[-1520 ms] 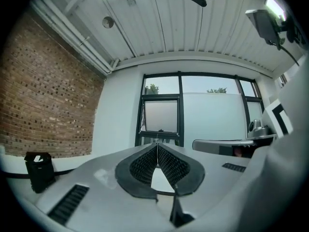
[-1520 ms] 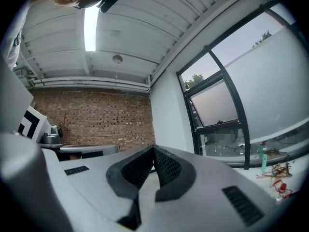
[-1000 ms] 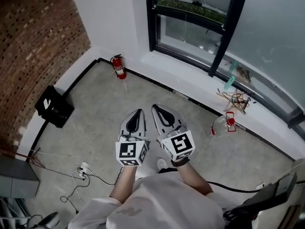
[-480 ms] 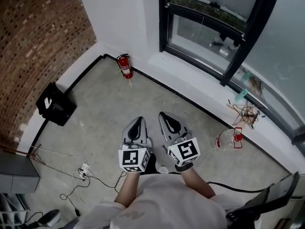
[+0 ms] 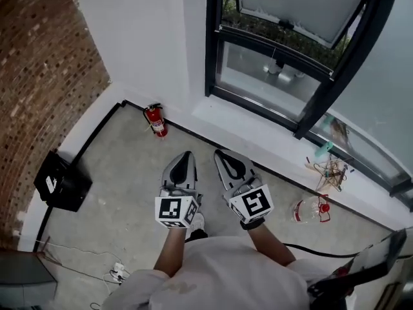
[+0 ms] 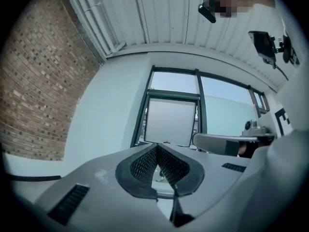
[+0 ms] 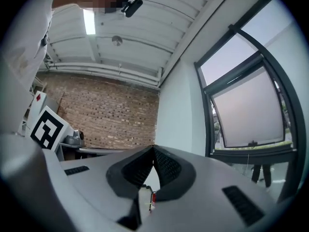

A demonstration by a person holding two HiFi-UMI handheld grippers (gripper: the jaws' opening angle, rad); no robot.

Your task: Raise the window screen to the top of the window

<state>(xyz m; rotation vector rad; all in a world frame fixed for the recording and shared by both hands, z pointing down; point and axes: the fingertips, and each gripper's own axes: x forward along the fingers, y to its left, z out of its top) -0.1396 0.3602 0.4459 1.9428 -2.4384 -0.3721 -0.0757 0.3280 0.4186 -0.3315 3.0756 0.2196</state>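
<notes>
The left gripper (image 5: 188, 154) and right gripper (image 5: 219, 152) sit side by side at lower centre of the head view, over the floor (image 5: 122, 173). Each has its jaws closed tip to tip, ribbed pads (image 6: 144, 166) meeting with nothing between them. The screen (image 5: 293, 2) hangs in the window (image 5: 211, 44) at upper right, well apart from both.

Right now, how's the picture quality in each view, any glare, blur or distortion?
Head view: even daylight, sharp, though the wide lens bows the black-framed window. Left gripper view: fisheye with dark corners; the left grey tongs look soft up close. Right gripper view: same fisheye; the white ceiling strip light glares, the red brick wall reads clear.
</notes>
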